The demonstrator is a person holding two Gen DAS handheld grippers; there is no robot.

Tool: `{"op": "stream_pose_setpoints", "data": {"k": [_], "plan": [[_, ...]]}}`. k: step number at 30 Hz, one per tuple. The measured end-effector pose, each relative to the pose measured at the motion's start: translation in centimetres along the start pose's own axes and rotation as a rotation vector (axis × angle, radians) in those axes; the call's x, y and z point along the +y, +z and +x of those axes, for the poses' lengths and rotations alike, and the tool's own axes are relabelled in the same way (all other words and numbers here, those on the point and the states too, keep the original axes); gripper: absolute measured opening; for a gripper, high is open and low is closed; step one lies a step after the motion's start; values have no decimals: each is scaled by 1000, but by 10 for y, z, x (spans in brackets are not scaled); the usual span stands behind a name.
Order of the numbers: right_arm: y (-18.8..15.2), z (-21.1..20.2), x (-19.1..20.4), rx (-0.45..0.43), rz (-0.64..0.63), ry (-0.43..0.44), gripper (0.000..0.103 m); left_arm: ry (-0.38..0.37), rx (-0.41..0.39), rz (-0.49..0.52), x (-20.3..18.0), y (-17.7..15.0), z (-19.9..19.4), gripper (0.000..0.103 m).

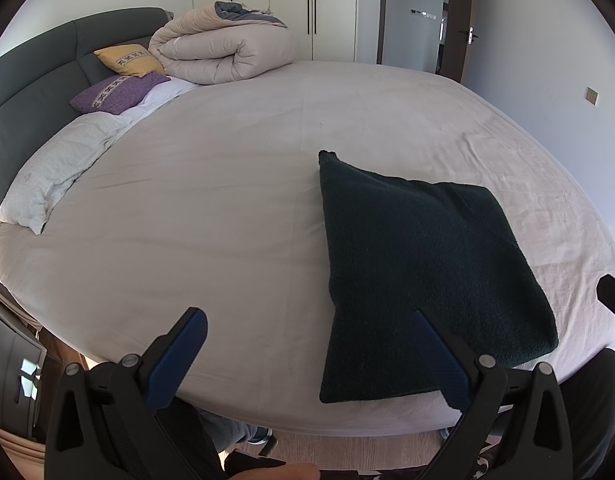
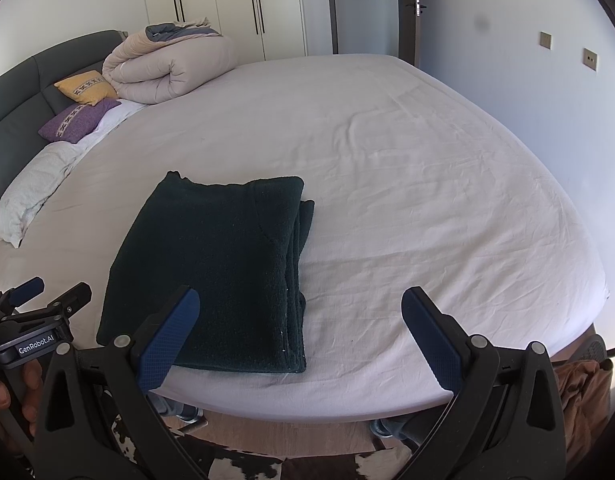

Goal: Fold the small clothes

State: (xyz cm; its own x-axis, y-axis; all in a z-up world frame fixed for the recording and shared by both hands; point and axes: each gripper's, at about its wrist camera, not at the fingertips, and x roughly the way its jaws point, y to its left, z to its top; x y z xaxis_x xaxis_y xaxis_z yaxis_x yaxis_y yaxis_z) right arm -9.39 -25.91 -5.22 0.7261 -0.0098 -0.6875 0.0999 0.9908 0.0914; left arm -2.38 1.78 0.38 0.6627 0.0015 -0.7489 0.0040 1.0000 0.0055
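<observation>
The dark green garment (image 2: 211,268) lies folded near the bed's (image 2: 427,200) front edge, both grippers (left gripper (image 1: 307,356), right gripper (image 2: 299,332)) held off it, jaws wide and empty; a careless nudge could slide the stacked layers apart.

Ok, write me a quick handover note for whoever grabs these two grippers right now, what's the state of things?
Left gripper: open, holding nothing, hovering at the near edge of the bed.
Right gripper: open, holding nothing, at the same edge, to the right of the garment.
Dark green garment: lies on the bed near the front edge, folded into a neat layered rectangle, stacked edges on its right side.
Done: this piece looks fully folded.
Left: no other small clothes show on the bed; only pillows and a rolled duvet by the headboard. Check off camera for more.
</observation>
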Motion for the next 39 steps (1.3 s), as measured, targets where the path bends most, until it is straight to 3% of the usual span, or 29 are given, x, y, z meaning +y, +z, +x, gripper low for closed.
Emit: {"op": "stream_pose_setpoints", "data": {"k": [39], "plan": [[-4,8,4,22,2,12,103,-3,9,-1,1,-3,2,103]]}}
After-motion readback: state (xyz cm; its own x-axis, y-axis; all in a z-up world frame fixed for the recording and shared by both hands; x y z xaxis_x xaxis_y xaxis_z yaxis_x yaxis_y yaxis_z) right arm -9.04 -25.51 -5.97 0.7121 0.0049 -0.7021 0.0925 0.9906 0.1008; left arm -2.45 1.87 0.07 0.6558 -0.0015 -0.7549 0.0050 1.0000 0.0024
